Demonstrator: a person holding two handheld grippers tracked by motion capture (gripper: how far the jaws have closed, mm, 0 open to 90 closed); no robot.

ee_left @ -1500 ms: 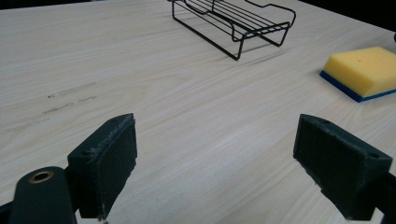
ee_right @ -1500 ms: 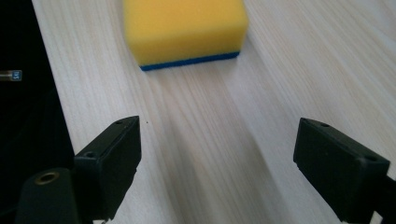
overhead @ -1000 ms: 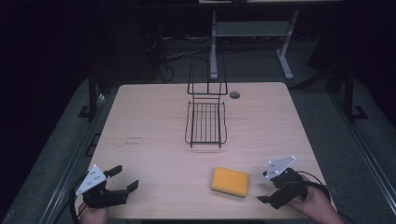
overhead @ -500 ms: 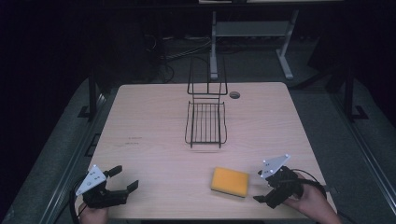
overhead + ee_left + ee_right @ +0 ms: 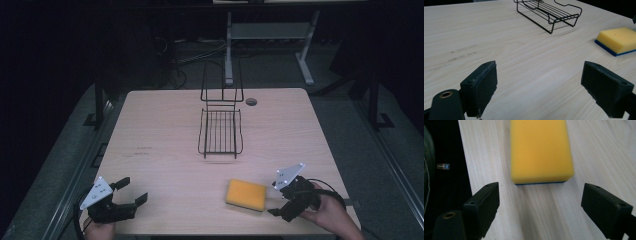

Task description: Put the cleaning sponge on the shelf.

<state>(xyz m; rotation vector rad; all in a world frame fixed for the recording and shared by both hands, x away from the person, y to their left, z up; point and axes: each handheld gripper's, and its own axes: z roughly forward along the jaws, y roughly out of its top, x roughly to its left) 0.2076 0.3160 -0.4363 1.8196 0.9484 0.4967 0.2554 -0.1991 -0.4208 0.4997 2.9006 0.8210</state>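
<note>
A: Start with the biggest. Table?

B: Pale wood table [image 5: 165, 145], rounded corners, dark floor round it. Faint scuff marks [image 5: 141, 151] on the top, well to the left of the wire rack. A round cable hole [image 5: 251, 101] just right of the rack's far end.

A: And the rack itself?

B: Black wire rack [image 5: 220, 131], middle of the table toward the far edge. Low tray part lying flat, with a taller upright loop frame at its far end. In the left gripper view the rack [image 5: 549, 11] sits at the top, nothing in it.

A: The sponge?

B: Yellow sponge [image 5: 246, 195] with a thin blue layer underneath, lying flat on the table, on the near side of the rack and a little to its right, well apart from it. Nothing touches it.

A: Right gripper?

B: Right gripper [image 5: 276, 204] sits near the sponge on its right, at the table's near edge, held in a hand [image 5: 327, 217]. Jaws spread wide. In the right gripper view the sponge [image 5: 540, 150] lies straight ahead between the two pads [image 5: 486, 205], beyond their tips, a strip of bare wood between.

A: Left gripper?

B: Left gripper [image 5: 131, 191] is well to the left of the rack, at the near left corner. Jaws wide apart too, holding nothing. Its own view has the sponge [image 5: 617, 40] off to the right, far from the pads [image 5: 481, 86].
</note>
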